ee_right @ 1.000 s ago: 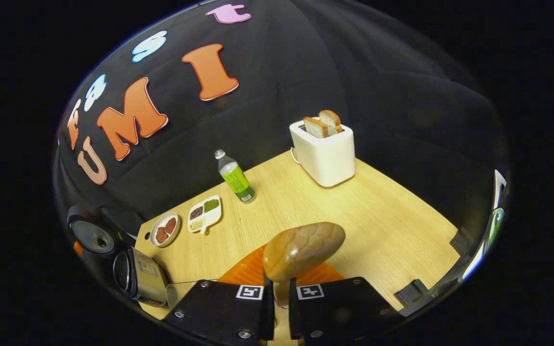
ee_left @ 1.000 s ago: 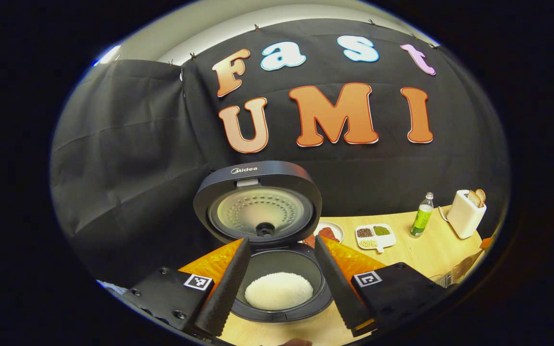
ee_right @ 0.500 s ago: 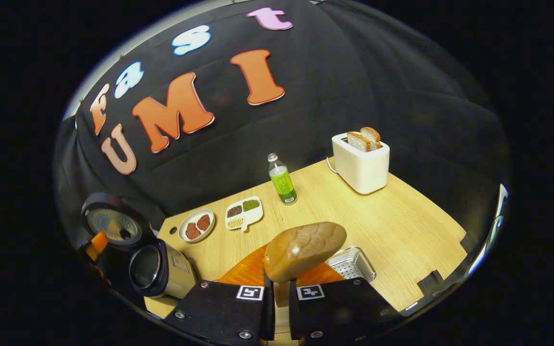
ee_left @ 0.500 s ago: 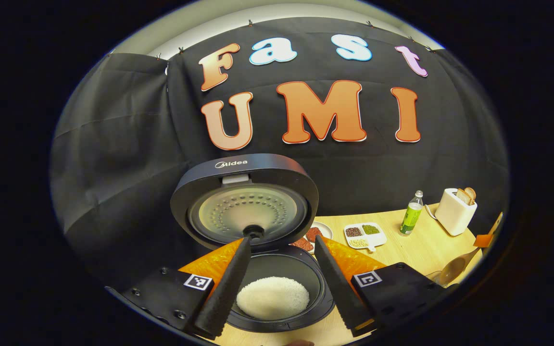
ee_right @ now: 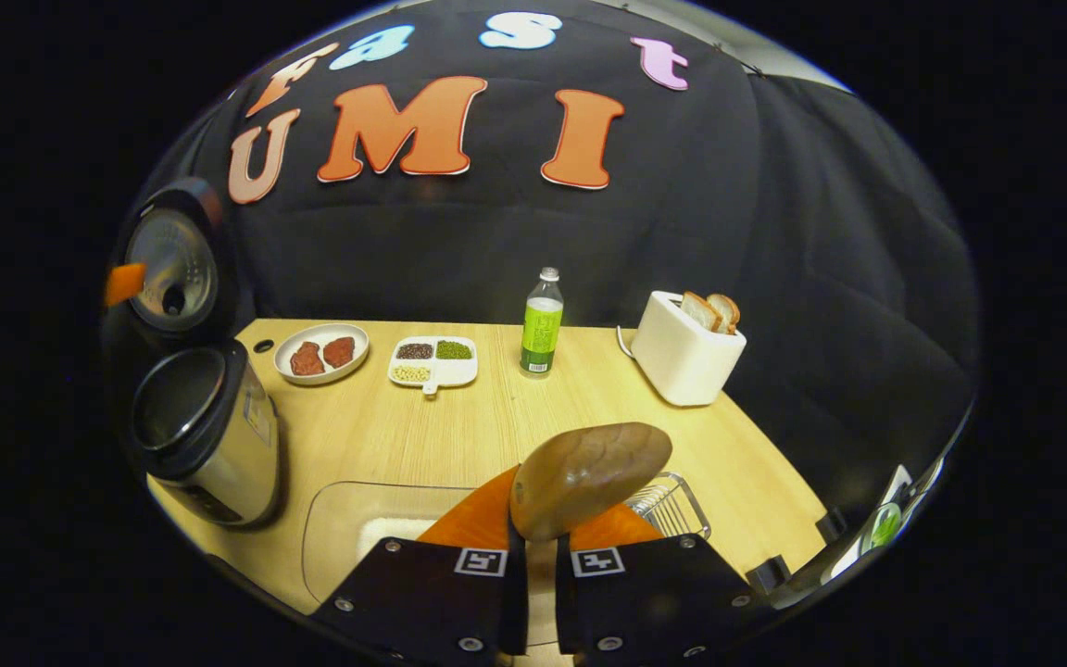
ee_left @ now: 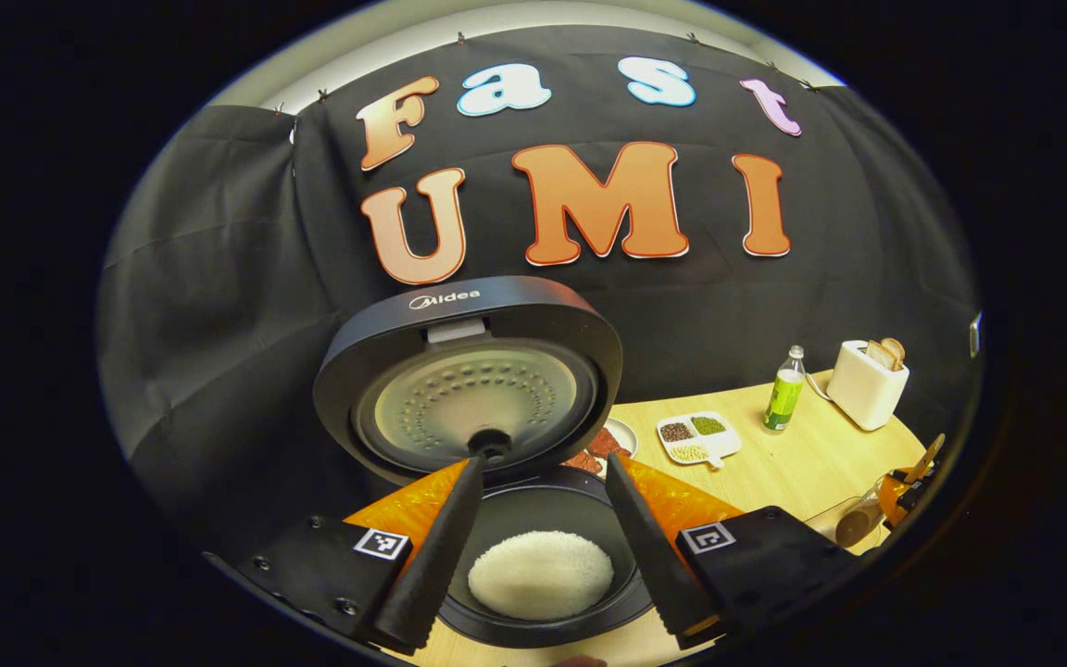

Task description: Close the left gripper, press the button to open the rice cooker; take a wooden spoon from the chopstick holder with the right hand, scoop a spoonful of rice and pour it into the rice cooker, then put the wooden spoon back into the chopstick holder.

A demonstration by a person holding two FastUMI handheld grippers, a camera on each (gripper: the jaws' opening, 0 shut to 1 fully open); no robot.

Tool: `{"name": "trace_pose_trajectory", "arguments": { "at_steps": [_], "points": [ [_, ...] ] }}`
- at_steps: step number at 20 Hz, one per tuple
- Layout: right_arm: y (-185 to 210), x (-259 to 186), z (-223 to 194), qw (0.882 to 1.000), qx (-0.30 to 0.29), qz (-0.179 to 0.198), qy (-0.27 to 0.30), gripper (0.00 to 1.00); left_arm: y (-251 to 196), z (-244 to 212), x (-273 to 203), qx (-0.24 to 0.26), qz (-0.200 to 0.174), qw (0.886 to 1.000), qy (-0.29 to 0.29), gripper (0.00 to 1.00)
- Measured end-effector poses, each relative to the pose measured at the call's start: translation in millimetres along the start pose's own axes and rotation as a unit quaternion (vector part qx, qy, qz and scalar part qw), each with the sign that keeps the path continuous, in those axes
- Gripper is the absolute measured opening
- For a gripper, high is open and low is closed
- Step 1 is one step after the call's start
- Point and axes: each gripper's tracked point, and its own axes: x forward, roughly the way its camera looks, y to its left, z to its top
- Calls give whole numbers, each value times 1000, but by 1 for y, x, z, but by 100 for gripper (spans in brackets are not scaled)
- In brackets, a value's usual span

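The rice cooker [ee_left: 533,519] stands with its lid [ee_left: 469,371] raised, rice in the pot; the opening step is judged done. The left gripper [ee_left: 538,547] hovers over the pot, fingers apart, holding nothing. The right gripper [ee_right: 533,556] has its fingers clamped on the wooden spoon [ee_right: 589,477], bowl up over the table [ee_right: 756,463]. Whether this rice includes the spoonful cannot be told. The clear container [ee_right: 357,528] is cut off below; the wire basket [ee_right: 672,505], possibly the chopstick holder, sits half-hidden behind the spoon.

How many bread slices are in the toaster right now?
2. Both stand upright in the top slots of the toaster at the table's far right: the left slice and the right slice, side by side. Their lower parts are hidden inside.
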Motion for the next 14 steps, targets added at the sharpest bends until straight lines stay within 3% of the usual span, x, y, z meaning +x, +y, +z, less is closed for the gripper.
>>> {"name": "trace_pose_trajectory", "arguments": {
  "at_steps": [6,11,14],
  "points": [
    [14,1,-28,995,-76,-59,-24,10,3,-3,4,5,-13,1000,-2,91],
    [35,5,-50,994,-90,-49,-24,10,14,-6,4,10,-4,1000,1,91],
    [38,10,-60,998,-45,-41,-5,10,16,-13,7,8,-2,1000,14,91]
  ]
}}
